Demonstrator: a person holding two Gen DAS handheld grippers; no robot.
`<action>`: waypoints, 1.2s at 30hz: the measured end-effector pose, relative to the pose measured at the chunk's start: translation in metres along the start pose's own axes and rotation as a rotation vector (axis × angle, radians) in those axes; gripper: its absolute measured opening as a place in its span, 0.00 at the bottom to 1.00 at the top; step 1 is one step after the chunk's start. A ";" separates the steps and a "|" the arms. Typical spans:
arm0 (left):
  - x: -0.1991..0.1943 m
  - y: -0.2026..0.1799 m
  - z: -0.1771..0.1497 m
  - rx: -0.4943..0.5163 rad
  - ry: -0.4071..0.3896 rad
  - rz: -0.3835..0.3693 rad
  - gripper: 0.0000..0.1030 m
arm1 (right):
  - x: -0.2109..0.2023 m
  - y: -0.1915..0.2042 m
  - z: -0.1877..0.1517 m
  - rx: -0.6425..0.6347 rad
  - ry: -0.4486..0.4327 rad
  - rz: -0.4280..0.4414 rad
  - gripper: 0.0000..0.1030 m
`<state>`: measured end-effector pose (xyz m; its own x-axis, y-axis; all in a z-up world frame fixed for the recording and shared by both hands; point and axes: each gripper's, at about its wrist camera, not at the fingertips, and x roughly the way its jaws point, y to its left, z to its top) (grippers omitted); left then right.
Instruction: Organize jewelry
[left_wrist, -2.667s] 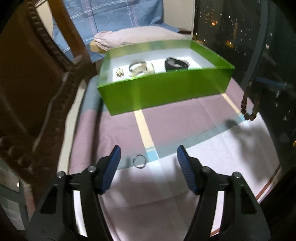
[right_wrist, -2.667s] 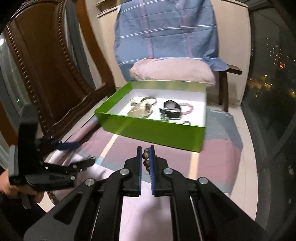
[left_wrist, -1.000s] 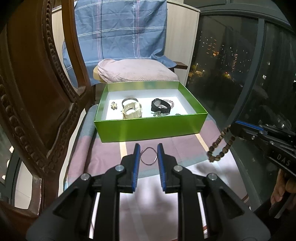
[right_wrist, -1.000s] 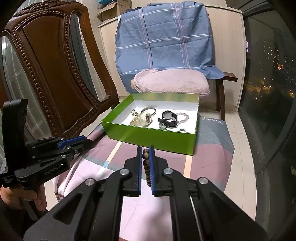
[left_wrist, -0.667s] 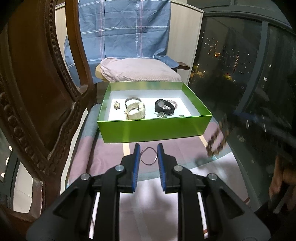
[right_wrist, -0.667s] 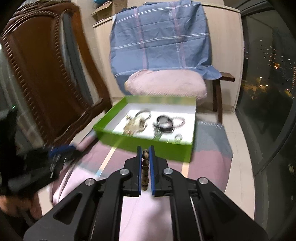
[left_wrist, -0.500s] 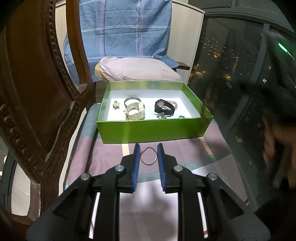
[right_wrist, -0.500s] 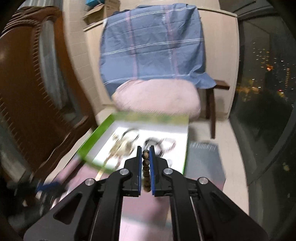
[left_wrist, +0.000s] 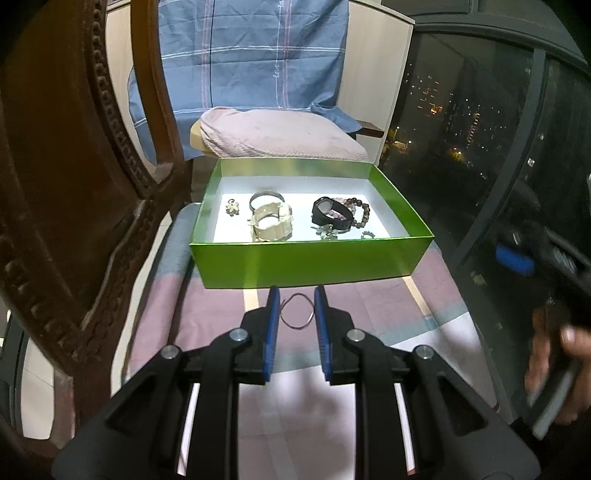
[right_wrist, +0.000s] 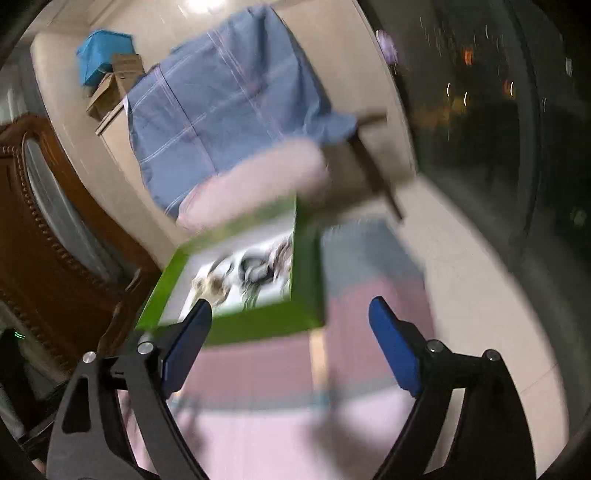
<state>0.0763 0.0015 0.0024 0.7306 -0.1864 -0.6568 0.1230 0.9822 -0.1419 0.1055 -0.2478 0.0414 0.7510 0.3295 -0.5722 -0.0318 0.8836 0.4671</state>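
My left gripper (left_wrist: 296, 308) is shut on a thin wire ring (left_wrist: 296, 310) and holds it above the cloth, just in front of the green box (left_wrist: 306, 264). The box holds a cream bracelet (left_wrist: 272, 223), a black watch (left_wrist: 330, 211), a brown bead bracelet (left_wrist: 364, 215) and small charms. My right gripper (right_wrist: 290, 354) is open and empty, tilted, with the green box (right_wrist: 258, 325) blurred beyond its fingers. It also shows at the right edge of the left wrist view (left_wrist: 554, 266).
A carved wooden chair back (left_wrist: 66, 184) stands close on the left. A pink cushion (left_wrist: 273, 133) and blue plaid cloth (left_wrist: 251, 62) lie behind the box. Dark window glass (left_wrist: 480, 129) runs along the right. The box rests on a pink and grey striped cloth (left_wrist: 369, 306).
My right gripper has opened and swung away to the right; the brown bead bracelet it held now lies in the box. My left gripper still holds the wire ring, barely moved.
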 end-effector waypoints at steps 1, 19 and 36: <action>0.004 0.000 0.004 -0.012 0.004 -0.007 0.18 | -0.001 0.001 0.000 -0.005 0.009 0.027 0.83; 0.016 0.017 0.042 -0.116 -0.008 0.047 0.96 | -0.009 0.027 0.004 -0.213 -0.051 -0.041 0.92; -0.051 -0.004 0.001 0.014 -0.173 0.205 0.96 | -0.028 0.096 -0.036 -0.392 -0.035 -0.214 0.97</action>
<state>0.0389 0.0074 0.0370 0.8451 0.0223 -0.5342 -0.0310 0.9995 -0.0074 0.0573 -0.1597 0.0779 0.7893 0.1201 -0.6022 -0.1159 0.9922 0.0460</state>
